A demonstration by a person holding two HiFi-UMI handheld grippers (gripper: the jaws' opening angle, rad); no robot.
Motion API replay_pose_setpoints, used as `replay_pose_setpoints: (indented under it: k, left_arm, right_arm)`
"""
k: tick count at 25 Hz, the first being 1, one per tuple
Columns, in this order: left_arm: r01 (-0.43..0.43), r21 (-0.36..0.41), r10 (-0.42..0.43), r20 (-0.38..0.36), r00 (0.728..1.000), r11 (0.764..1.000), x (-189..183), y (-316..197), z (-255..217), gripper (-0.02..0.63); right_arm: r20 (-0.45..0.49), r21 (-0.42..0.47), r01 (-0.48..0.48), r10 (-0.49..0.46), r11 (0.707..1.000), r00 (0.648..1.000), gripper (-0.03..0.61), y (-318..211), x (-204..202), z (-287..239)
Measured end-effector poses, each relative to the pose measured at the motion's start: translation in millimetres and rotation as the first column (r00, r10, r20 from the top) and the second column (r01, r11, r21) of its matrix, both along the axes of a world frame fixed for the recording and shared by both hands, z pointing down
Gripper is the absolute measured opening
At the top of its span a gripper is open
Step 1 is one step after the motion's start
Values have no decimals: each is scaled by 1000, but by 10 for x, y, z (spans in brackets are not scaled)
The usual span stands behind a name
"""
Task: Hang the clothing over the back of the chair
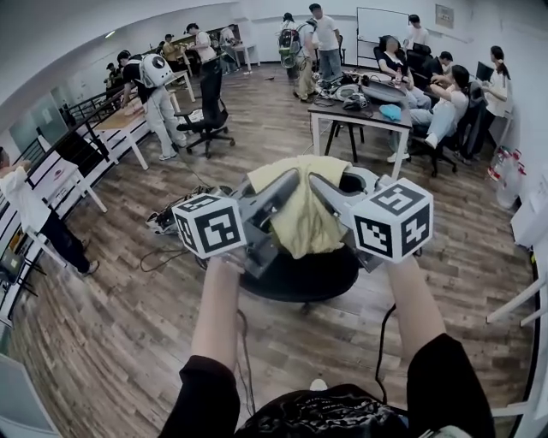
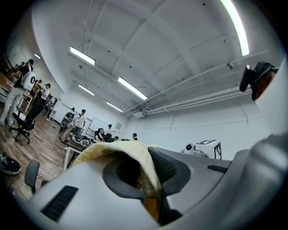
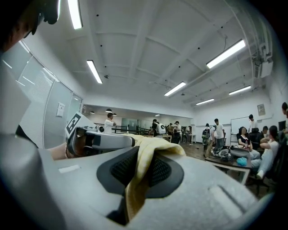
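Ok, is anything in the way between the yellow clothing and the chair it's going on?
Nothing visible does. The left gripper and right gripper are shut on the yellow clothing, which hangs right over the black chair; no object shows between them. The cloth hides some of the chair.

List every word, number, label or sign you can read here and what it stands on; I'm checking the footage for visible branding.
No text here can be read.
Left marker cube: black-and-white square patterns, no letters.
Right marker cube: the same.
Paper notice in the right gripper view: too small to read.
Framed picture in the head view: too small to read.
Yellow garment: no print visible.
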State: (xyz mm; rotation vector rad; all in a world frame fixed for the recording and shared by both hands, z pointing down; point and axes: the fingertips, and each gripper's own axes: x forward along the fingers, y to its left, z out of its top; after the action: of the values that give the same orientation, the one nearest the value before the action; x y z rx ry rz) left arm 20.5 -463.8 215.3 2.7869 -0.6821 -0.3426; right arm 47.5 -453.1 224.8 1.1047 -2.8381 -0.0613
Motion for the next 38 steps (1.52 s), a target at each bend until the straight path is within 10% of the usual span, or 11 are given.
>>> replay_pose_setpoints:
  k: [38]
  left_arm:
    - [-93, -113, 93, -3, 996, 989, -176, 1058, 226, 49]
  right_arm:
    - [-40, -144, 17, -23, 989, 999, 32, 1061, -209, 206]
